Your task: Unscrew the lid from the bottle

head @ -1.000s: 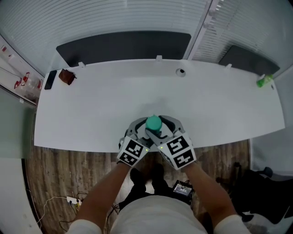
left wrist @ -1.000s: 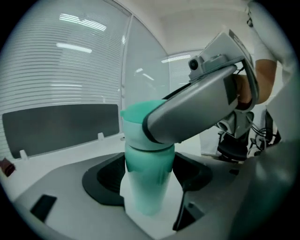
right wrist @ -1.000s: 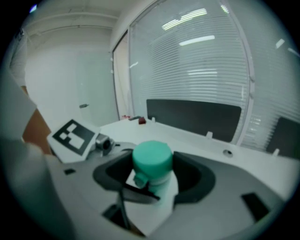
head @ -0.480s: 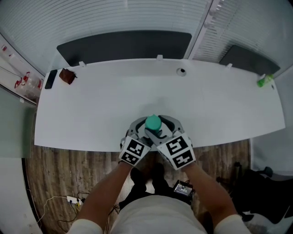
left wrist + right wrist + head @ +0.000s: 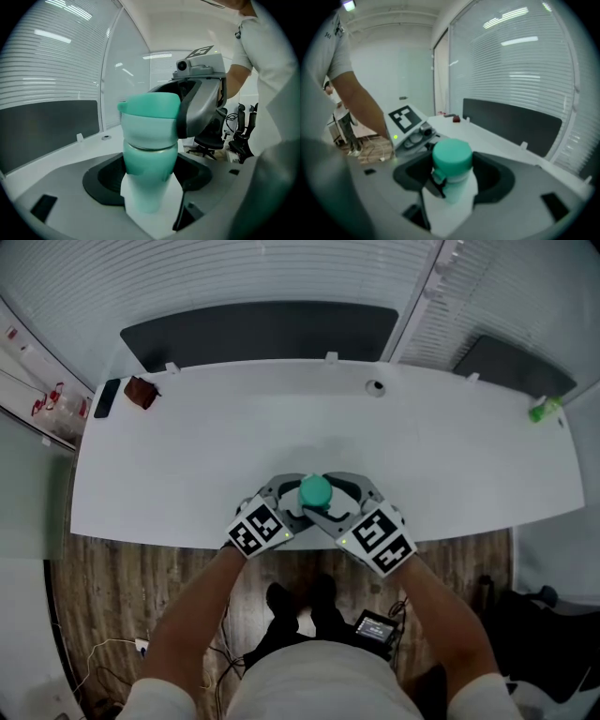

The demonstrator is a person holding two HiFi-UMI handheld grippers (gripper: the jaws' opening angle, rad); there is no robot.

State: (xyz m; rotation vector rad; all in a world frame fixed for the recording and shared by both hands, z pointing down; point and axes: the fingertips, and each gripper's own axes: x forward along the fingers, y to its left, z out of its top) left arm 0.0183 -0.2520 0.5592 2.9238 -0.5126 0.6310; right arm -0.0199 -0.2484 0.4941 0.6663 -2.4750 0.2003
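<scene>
Likely an office, long white desk [image 5: 187, 456], window blinds [image 5: 234, 268], swivel chairs [image 5: 208, 142]

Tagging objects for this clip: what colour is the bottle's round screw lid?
Plain teal green lid, above the paler mint bottle; clearest in the right gripper view.

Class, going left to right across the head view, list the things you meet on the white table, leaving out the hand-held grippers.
Black flat device → small brown object → teal bottle → round desk port → green object.

Head view steeply down over table [image 5: 187, 446]; 2 gripper views close, opposed, share bottle [image 5: 149, 161].
</scene>
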